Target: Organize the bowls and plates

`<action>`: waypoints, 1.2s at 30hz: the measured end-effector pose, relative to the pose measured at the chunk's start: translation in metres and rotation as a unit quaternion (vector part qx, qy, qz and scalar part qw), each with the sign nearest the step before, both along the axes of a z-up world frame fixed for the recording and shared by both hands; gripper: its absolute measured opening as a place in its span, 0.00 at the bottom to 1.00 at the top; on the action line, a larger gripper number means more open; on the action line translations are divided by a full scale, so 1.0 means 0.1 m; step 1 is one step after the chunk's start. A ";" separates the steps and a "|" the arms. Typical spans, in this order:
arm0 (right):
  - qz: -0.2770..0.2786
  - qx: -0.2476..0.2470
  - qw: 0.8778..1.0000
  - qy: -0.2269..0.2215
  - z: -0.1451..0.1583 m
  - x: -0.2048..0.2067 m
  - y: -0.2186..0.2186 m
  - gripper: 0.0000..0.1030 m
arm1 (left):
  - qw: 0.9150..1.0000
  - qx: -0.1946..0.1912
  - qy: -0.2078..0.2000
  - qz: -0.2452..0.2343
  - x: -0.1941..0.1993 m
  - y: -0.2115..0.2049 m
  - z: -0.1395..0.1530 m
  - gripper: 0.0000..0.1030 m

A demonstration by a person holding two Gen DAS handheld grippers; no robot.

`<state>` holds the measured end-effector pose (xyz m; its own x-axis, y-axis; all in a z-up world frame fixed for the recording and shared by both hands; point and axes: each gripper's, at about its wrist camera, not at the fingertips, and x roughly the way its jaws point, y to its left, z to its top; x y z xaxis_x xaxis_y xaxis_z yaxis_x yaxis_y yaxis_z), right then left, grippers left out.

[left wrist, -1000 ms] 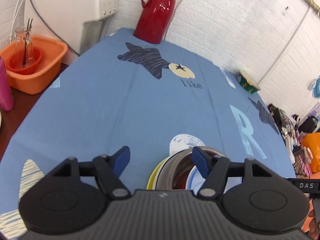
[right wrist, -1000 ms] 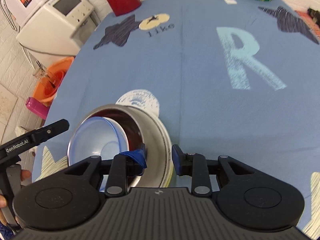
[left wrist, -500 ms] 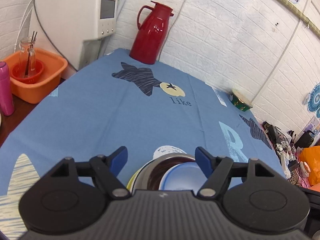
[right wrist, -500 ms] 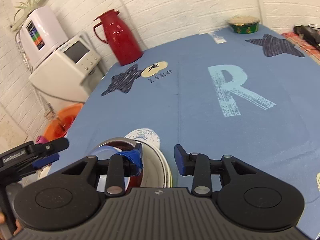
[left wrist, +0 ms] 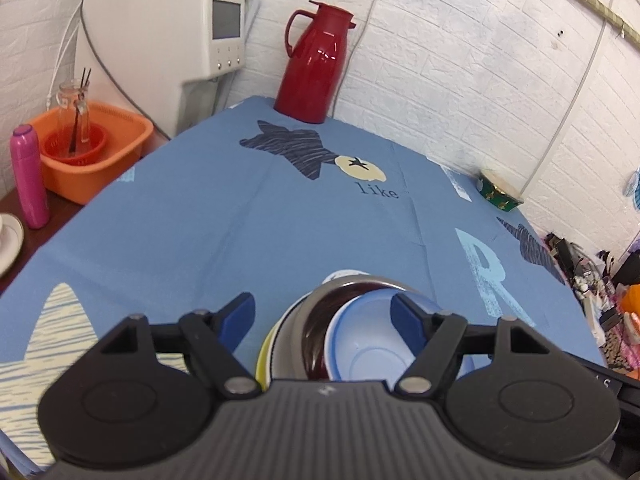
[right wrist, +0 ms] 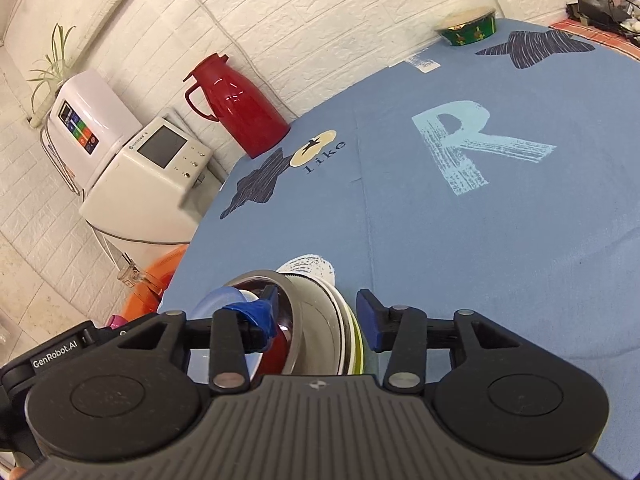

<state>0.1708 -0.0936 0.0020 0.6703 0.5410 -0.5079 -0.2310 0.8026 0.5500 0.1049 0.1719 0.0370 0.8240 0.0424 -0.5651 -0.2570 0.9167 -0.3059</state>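
Nested stack, pale blue plastic bowl (left wrist: 368, 344) inside steel bowl (right wrist: 308, 316) on plates, near tabletop (right wrist: 460, 240) edge: your left gripper (left wrist: 326, 312) and right gripper (right wrist: 320, 316) spread, holding nothing; stacking looks finished—back away.

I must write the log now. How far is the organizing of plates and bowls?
Nearly finished, it seems. The blue bowl sits in the steel bowl, on stacked plates. The right claw straddles the stack's rim, open; the left claw is open. The green bowl stands apart.
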 end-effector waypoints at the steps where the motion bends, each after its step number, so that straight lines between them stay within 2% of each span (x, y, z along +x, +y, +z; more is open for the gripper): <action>1: -0.002 -0.005 1.000 0.001 0.00 -0.01 0.00 0.28 | 1.000 0.006 0.000 -0.002 -0.01 -0.02 0.01 0.71; 6: -0.013 -0.020 1.000 0.001 -0.01 -0.07 -0.02 0.30 | 0.999 0.031 0.003 -0.009 -0.10 -0.16 0.06 0.71; 14: -0.037 -0.102 0.993 -0.040 0.13 -0.33 0.03 0.32 | 0.997 0.074 -0.003 -0.024 -0.35 -0.39 0.10 0.71; 21: -0.035 -0.087 0.994 -0.047 0.17 -0.53 -0.09 0.34 | 0.995 0.093 -0.012 -0.029 -0.58 -0.55 0.13 0.71; 26: -0.035 -0.098 0.993 -0.051 0.17 -0.63 -0.11 0.35 | 0.993 0.110 -0.018 -0.041 -0.69 -0.70 0.14 0.73; 32: -0.061 -0.119 0.990 -0.048 0.12 -0.71 -0.22 0.37 | 0.988 0.142 -0.020 -0.047 -0.77 -0.88 0.12 0.79; 34: -0.062 -0.113 0.991 -0.042 0.08 -0.73 -0.27 0.37 | 0.989 0.140 -0.015 -0.050 -0.77 -0.91 0.10 0.99; 36: -0.064 -0.115 0.991 -0.036 0.05 -0.73 -0.29 0.38 | 0.989 0.139 -0.011 -0.057 -0.82 -0.94 0.07 1.00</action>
